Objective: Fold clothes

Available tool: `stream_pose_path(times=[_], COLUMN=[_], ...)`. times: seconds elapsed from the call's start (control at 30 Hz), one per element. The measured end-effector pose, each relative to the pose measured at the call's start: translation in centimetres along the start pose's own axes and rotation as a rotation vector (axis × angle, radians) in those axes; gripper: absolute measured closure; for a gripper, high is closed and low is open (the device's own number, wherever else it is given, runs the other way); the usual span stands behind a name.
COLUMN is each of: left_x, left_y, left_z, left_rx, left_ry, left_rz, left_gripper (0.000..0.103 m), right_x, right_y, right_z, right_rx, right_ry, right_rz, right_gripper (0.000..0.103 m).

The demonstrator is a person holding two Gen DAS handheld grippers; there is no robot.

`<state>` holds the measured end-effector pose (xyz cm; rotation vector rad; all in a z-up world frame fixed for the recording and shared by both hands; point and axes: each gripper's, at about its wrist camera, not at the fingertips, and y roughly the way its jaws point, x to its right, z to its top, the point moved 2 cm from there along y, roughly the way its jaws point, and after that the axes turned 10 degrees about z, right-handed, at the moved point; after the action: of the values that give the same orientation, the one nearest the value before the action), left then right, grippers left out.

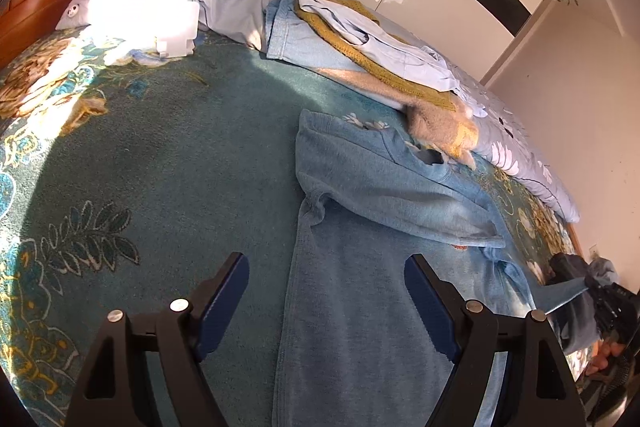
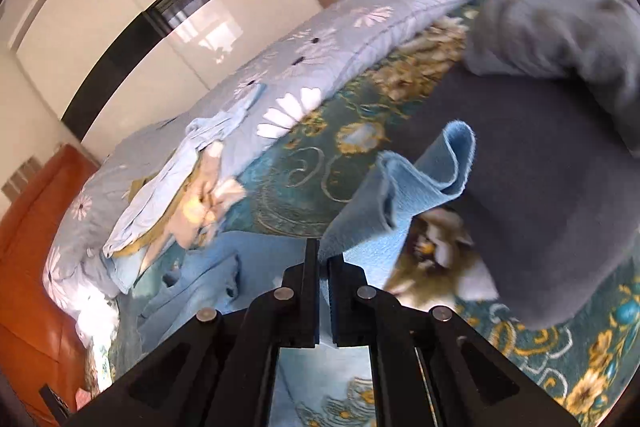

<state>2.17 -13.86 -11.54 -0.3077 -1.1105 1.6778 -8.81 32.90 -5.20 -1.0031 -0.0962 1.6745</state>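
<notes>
Blue shirt (image 1: 360, 267) flat on bed (image 1: 160, 155), sleeve folded across. Left gripper (image 1: 326, 303) wide open, empty, over shirt's edge. Right gripper (image 2: 323, 259) clamped on lifted blue fabric (image 2: 408, 187). Advice: carry fold over evenly, keep hem taut, pin opposite edge with left.

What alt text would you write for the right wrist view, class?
The black right gripper, shut, pinches a lifted edge of a light blue knit garment above a teal floral bedspread. A dark grey garment lies to the right.
</notes>
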Motion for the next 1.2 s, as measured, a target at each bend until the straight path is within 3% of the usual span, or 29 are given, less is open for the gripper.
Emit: stream_pose_path(times=[0.1,0.27,0.47,0.73,0.93,1.03,1.2], left_x=[-1.0,-3.1,-4.8,-5.6,-3.6,-2.1,1.2], left_y=[-0.1,-0.3,-0.6,0.1,1.0,1.5,3.9], left_z=[0.5,1.3,1.6,1.6,1.4,1.8,3.3], left_rx=[-0.001,-0.003,-0.006,-0.034,-0.064,-0.07,-0.118], left_ry=[-0.011,-0.069,-0.103,-0.129,-0.103,-0.077,-0.062], left_rz=[0.0,-0.003,0.004,0.017,-0.015,-0.035,-0.127], left_gripper=[0.02,0.02,0.02,0.02,0.02,0.02,0.02], right_x=[-6.3,-16.1,-21.7,-22.2,-21.1,-20.2,-16.7], right_y=[2.3,6.9,13.1,19.2,20.7,19.5,16.1], right_z=[0.9,-1.5,-6.9,-15.2,-18.2,-17.5,-13.9], right_rx=[-0.03,-0.132,-0.277,-0.501,-0.611,-0.602,-0.508], right_ry=[-0.155,-0.401,-0.455,-0.429,-0.403,-0.413,-0.31], right_rz=[0.062,0.16,0.233,0.221,0.241,0.262,0.295], right_gripper=[0.1,0.1,0.1,0.1,0.094,0.082,0.065])
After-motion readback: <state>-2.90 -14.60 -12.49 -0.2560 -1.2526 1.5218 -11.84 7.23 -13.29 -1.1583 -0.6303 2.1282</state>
